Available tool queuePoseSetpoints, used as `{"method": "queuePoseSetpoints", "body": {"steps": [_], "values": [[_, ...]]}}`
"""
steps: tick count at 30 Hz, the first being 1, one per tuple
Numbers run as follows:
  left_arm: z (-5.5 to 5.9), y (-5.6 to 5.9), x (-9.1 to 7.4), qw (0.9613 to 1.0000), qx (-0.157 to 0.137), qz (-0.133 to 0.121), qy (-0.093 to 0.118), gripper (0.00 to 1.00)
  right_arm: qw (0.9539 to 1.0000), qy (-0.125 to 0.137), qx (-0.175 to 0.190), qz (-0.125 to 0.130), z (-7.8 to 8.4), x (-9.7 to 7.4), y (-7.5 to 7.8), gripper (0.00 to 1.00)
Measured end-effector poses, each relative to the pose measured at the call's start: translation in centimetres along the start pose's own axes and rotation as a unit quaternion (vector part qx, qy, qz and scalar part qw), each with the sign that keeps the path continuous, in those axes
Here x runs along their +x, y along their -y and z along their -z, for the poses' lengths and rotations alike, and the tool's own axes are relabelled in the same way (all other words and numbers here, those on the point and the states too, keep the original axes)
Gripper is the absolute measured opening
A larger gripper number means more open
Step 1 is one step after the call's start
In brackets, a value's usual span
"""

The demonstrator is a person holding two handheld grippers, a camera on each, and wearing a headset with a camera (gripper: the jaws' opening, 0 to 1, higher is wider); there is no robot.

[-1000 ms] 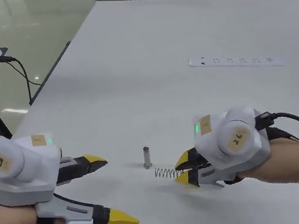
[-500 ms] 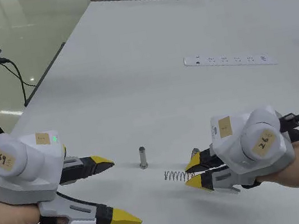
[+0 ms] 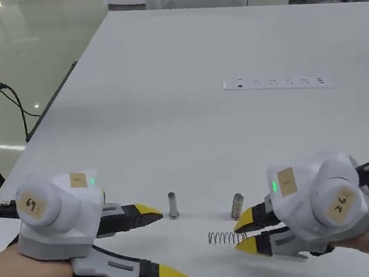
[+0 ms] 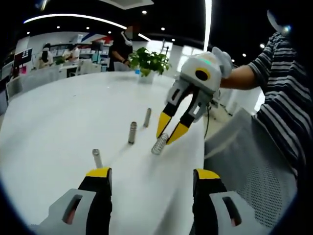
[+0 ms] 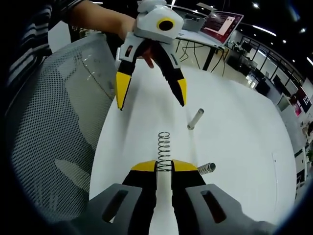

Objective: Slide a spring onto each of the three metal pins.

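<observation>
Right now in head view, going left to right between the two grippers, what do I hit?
bare metal pin → spring, its right end held by the right gripper → second pin, standing just beyond that gripper's tips

White table (image 3: 179, 62) — power strip (image 3: 279, 83), left pin (image 3: 173, 206), right pin (image 3: 237, 205) upright.

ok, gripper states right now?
Left gripper: open, holding nothing.
Right gripper: shut on the spring.
</observation>
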State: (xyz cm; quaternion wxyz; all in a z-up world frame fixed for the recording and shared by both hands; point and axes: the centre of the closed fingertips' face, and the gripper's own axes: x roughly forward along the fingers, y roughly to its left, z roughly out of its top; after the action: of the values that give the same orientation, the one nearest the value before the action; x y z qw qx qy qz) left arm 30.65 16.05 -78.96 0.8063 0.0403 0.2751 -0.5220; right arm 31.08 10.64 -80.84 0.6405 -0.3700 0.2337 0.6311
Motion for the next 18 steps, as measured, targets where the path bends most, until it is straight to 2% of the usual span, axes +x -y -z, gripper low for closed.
{"method": "queuePoseSetpoints", "body": {"steps": [6, 18], "values": [[-1.0, 0.0, 1.0, 0.9998, 0.012, 0.012, 0.005, 0.51, 1.0, 0.004, 0.001, 0.001, -0.2, -0.2, 0.0, 0.07], [-2.2, 0.9, 3.3, 0.9987, 0.031, 0.038, 0.015, 0.36, 0.9999, 0.015, -0.002, 0.0, -0.7, -0.7, -0.3, 0.07]]}}
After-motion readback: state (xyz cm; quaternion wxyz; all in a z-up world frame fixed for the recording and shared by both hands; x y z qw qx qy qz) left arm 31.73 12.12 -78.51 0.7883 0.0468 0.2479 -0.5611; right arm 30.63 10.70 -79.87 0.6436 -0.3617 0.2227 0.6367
